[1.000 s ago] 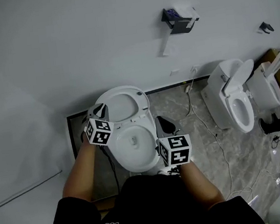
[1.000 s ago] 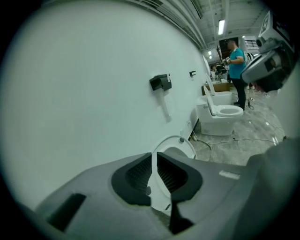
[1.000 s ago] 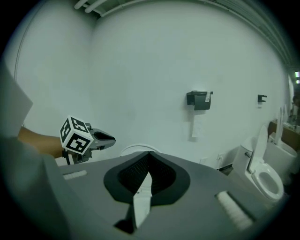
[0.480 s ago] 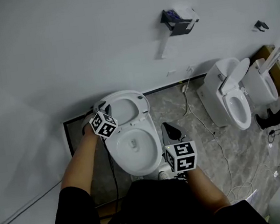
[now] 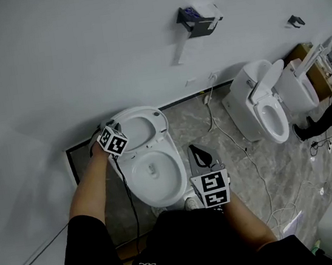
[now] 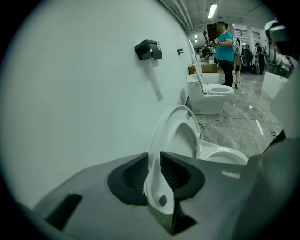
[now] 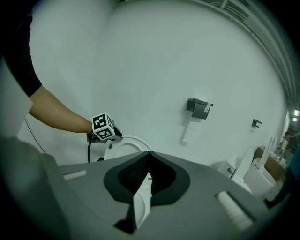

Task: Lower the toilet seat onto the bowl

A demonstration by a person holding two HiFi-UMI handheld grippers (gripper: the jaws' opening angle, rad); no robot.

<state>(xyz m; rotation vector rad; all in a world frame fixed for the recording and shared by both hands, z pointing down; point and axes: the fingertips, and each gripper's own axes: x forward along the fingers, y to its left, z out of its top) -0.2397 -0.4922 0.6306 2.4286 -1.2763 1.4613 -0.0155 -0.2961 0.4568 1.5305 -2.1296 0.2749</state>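
While its seat (image 6: 159, 140) stands raised, one toilet (image 5: 153, 174) neighbours two others (image 5: 257, 107) (image 5: 297, 83).

the jaws of the left gripper (image 6: 153, 154) are standing apart, having just been opening, with the tilted toilet seat (image 6: 164, 136) running between them; a second toilet (image 6: 209, 93) is standing far beyond the tips.

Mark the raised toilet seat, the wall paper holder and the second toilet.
toilet seat (image 5: 141, 109), head view, upper rim of the raised seat.
paper holder (image 5: 197, 27), head view, dark bracket body.
second toilet (image 5: 242, 109), head view, white side of its body.
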